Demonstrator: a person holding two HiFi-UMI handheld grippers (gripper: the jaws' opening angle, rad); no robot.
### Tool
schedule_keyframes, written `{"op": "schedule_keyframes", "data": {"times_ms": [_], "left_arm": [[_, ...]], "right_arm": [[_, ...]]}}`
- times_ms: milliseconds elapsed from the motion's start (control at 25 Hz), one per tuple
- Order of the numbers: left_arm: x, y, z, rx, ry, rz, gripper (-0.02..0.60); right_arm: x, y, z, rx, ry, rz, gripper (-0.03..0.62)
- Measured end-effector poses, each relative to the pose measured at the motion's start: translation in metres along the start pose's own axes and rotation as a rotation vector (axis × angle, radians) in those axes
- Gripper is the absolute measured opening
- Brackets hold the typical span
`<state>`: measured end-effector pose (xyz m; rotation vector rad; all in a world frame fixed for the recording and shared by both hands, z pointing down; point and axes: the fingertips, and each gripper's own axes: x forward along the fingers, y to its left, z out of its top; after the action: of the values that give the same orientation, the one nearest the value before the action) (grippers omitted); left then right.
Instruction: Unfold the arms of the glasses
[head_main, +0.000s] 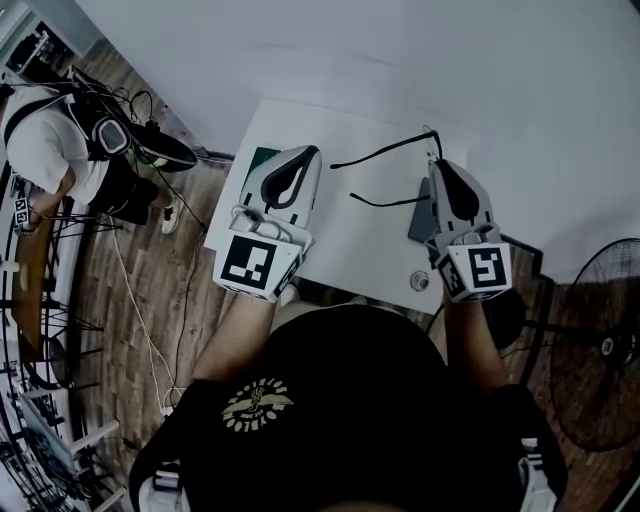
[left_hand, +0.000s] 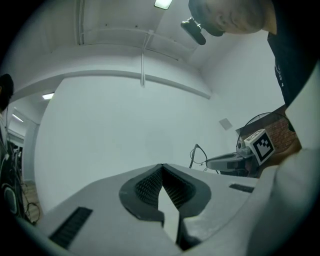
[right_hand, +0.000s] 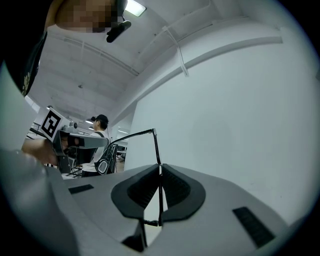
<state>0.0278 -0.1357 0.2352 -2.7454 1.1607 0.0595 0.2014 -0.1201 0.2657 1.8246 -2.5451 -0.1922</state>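
Right gripper (right_hand: 160, 167): ribbed dark pads clamped on thin black wire glasses (right_hand: 155, 145) | left gripper (left_hand: 161, 167): ribbed pads together, nothing between; over smooth white table (head_main: 370, 250)

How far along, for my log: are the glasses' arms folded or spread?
Spread: the head view shows both arms of the glasses reaching leftward, apart, from the front gripped in the right claw.

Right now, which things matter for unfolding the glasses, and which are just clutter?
Job:
glasses, clamped in the right gripper jaws
left gripper, jaws together, empty
table

Lying about:
green item by the left gripper
grey flat thing by the right gripper
small round thing
fan on the floor
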Motion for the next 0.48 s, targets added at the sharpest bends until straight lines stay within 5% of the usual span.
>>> {"op": "schedule_keyframes", "data": {"times_ms": [480], "left_arm": [[0.007,-0.009,-0.029,0.116,0.021,-0.113,0.006]], "right_arm": [[0.033,0.015,0.003,0.056,-0.001,-0.094,0.018]]}}
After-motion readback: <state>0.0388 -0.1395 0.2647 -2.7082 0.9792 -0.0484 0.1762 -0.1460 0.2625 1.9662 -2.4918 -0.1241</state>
